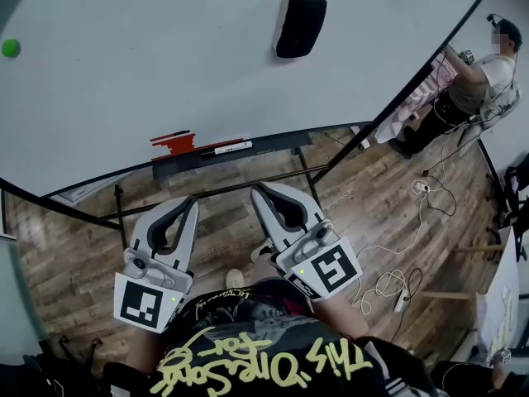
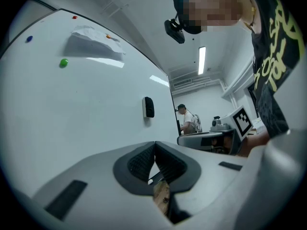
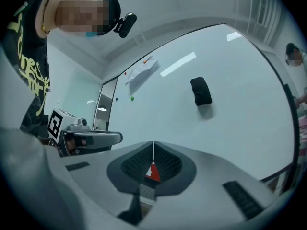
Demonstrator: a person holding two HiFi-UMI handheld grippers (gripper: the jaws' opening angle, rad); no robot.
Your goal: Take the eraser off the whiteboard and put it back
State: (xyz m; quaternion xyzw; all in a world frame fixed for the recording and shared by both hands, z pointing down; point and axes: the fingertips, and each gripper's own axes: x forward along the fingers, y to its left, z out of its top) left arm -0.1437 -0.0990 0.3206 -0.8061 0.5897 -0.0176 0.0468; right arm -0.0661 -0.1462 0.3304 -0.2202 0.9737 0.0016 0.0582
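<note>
1. Left hand-held gripper (image 1: 188, 202) and right hand-held gripper (image 1: 261, 190) sit side by side in the head view, low in front of the person. Both have their jaws pressed together with nothing in them. The black eraser (image 1: 299, 25) is on the whiteboard (image 1: 149, 64), high above the marker tray (image 1: 281, 143) and well apart from both tools. It lies ahead of the right tool and a touch to its right, so I'd call the right one the nearer.

2. Over to the left gripper view: the left hand-held gripper (image 2: 154, 145) has its pads meeting at the tips, with nothing pinched. The eraser (image 2: 148, 107) stands upright on the whiteboard (image 2: 72, 114), above the jaw line and almost dead ahead, but far off. A green magnet (image 2: 64, 63) sits further up the board to the left.

3. Right gripper view now: the right hand-held gripper (image 3: 153, 148) is closed tight and empty. The eraser (image 3: 201, 91) sits above the tips and to their right on the whiteboard (image 3: 240, 80), its long axis running up the board. My read is that the jaws must spread and travel up and right, then close across its short sides.
</note>
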